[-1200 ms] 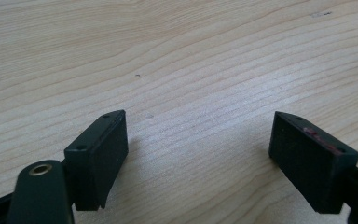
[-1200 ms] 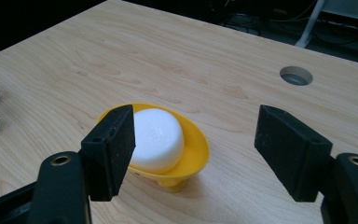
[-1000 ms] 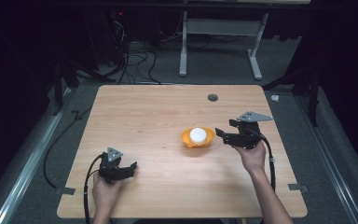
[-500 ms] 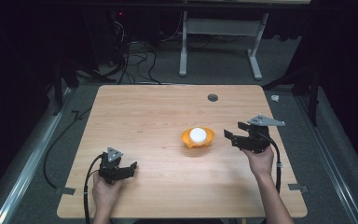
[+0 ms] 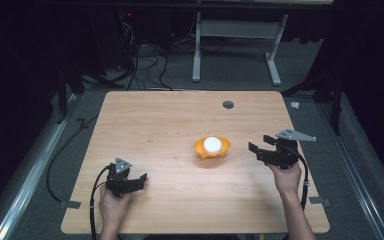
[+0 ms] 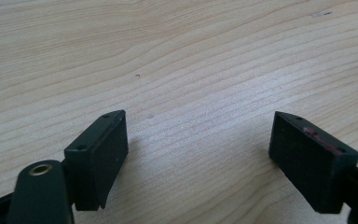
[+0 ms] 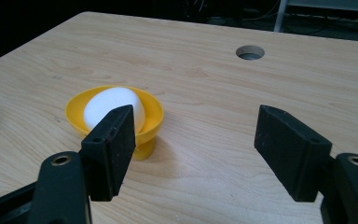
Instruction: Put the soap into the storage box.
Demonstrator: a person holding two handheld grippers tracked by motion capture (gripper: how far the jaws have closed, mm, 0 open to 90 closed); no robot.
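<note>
At the near edge of the worktop (image 5: pixel 170 120), the left tool (image 5: pixel 139 178) sits low in the person's left hand, jaws spread wide with nothing between them; its own view shows just bare wood grain between the two black pads, which suggests it is parked out of the way while the other hand does the work. Farther in and to the right, the right tool (image 5: pixel 258 145) is held just above the wood in the right hand, its jaws also apart and gripping nothing, pointed toward the middle of the worktop. The thing it seems concerned with is the white egg (image 5: pixel 211 144) resting in the yellow cup (image 5: pixel 200 148), which stands near the centre of the worktop, a little right of the middle and clear of both tools. Judging from the gap, the right tool is standing off from the cup rather than reaching to grasp it. The right gripper view adds what the high view cannot: the cup (image 7: pixel 151 114) is a shallow bowl on a short foot, and the egg (image 7: pixel 109 105) lies tilted in it, partly masked by one jaw. The high view, in turn, gives the spacing between hands and cup. Beyond the cup lies a round cable hole (image 5: pixel 228 104), then the dark floor with cables and a table frame.
</note>
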